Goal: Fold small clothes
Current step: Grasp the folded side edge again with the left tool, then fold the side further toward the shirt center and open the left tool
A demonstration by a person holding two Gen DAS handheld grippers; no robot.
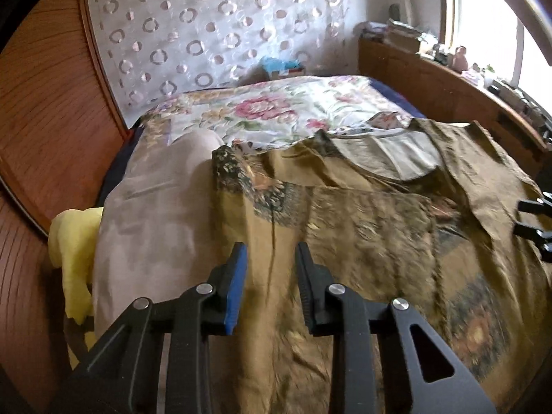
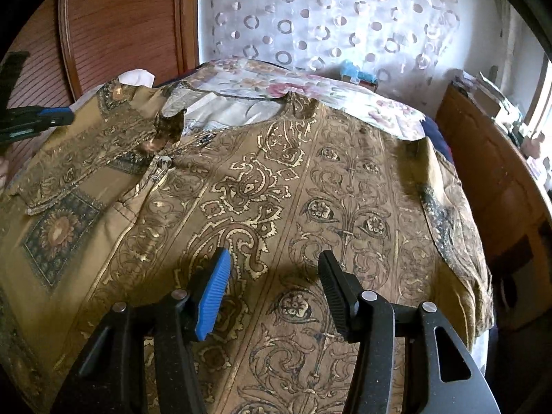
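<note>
An olive-brown top with gold paisley print (image 2: 276,186) lies spread flat on the bed, its neckline with pale lining (image 2: 234,110) at the far side. One sleeve (image 2: 69,158) reaches out to the left. My right gripper (image 2: 275,253) hovers open above the body of the top, with nothing between its fingers. My left gripper (image 1: 270,246) stands over the left part of the top (image 1: 345,214), near its edge. Its jaws are narrow, and a crease of the cloth runs under the gap without the pads touching it. Each gripper also shows in the other's view: left gripper (image 2: 58,122), right gripper (image 1: 533,220).
A floral bedspread (image 1: 262,110) covers the bed. A beige cloth (image 1: 155,207) and a yellow cloth (image 1: 72,241) lie left of the top. Wooden wardrobe doors (image 1: 51,103) stand at the left, a cluttered wooden ledge (image 1: 431,82) at the right and a dotted curtain (image 1: 207,34) behind.
</note>
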